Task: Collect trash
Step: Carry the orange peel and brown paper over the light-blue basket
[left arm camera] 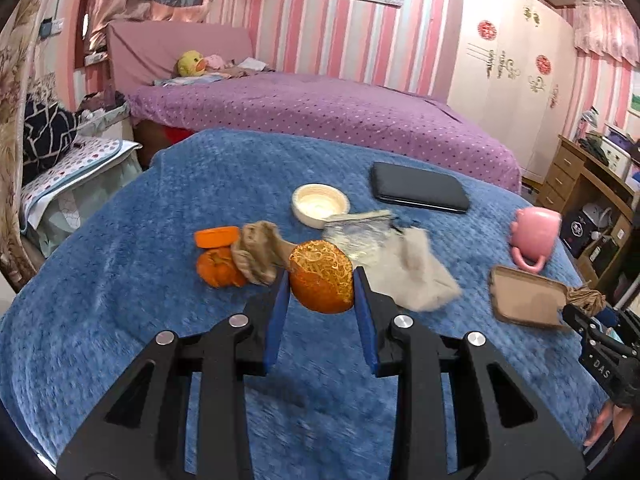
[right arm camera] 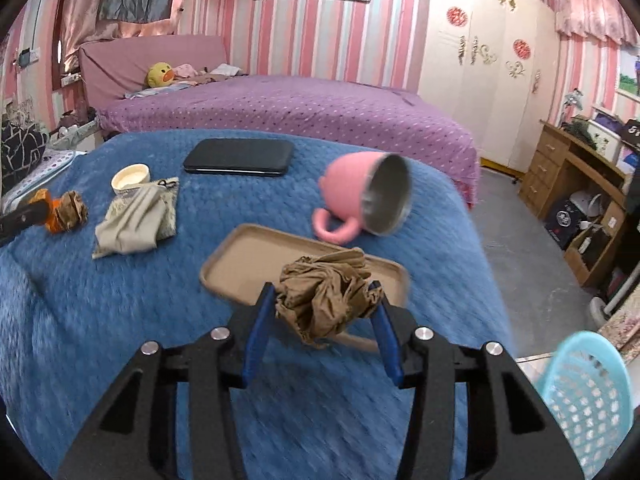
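both wrist views face the bed (left arm camera: 320,108) across the blue blanket (right arm camera: 100,312).

A home bedroom is showing here: a purple bed (left arm camera: 320,116) is lying across the middle, pink striped wallpaper (left arm camera: 344,36) is running along the top, and a wooden desk (right arm camera: 576,184) is standing at right.

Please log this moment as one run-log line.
left gripper: holds orange peel | right gripper: holds crumpled brown paper | blue basket: lower right
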`<state>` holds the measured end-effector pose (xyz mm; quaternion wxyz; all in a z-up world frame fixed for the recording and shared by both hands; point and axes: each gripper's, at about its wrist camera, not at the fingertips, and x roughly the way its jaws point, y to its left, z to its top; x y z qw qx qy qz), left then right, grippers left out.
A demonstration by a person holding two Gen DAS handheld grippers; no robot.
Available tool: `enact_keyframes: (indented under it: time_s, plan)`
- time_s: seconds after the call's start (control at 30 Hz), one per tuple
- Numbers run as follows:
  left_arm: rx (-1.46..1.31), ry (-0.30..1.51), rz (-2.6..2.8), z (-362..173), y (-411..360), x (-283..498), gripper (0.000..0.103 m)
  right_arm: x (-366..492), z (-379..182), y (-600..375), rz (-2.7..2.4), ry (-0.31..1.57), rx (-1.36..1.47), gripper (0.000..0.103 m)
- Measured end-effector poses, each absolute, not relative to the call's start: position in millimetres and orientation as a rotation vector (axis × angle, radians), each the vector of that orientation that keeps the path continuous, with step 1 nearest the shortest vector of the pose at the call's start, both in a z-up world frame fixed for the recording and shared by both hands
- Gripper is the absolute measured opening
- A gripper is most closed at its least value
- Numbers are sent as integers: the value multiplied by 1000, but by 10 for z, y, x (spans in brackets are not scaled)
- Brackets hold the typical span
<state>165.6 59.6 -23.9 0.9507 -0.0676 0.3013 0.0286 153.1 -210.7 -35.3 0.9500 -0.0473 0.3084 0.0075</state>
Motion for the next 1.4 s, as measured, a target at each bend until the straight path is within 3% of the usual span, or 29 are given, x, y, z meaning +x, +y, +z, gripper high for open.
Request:
enact_keyframes:
  time_s: [0.37, 1.4]
  plan:
    - [-86, 612, -37, -237, 8, 1390, 31, 973, -285, -2726, -72, 579, -39, 47]
    - [32, 640, -163, -461, -1164, 1298, 31, 615, -353, -3903, -227, 585, 25, 47]
